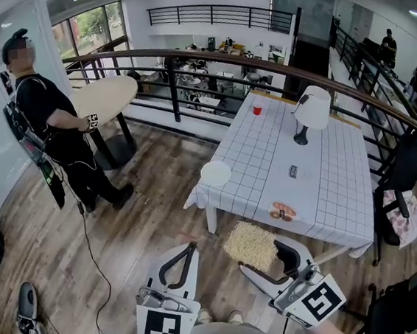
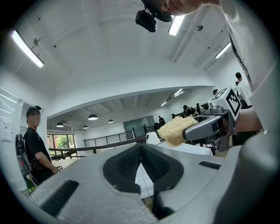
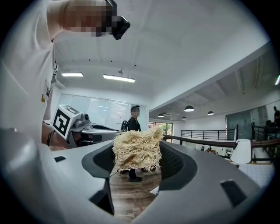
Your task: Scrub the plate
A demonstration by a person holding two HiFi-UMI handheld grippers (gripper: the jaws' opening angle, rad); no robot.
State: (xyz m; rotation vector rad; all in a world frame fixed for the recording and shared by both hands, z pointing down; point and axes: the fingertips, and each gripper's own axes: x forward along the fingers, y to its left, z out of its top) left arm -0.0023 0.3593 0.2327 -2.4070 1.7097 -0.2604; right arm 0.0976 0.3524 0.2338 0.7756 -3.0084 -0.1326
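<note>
A white plate lies on the near left corner of the table with the grid cloth. My right gripper is low in the head view, short of the table, and shut on a straw-coloured fibre scrubber. In the right gripper view the scrubber fills the gap between the jaws of the right gripper. My left gripper is beside it to the left, shut with nothing in it. In the left gripper view the left gripper shows its pads meeting, and the scrubber is at the right.
On the table stand a white lamp, a red cup and a small dish. A black chair is at its right side. A person in black stands by a round table at the left. A railing runs behind.
</note>
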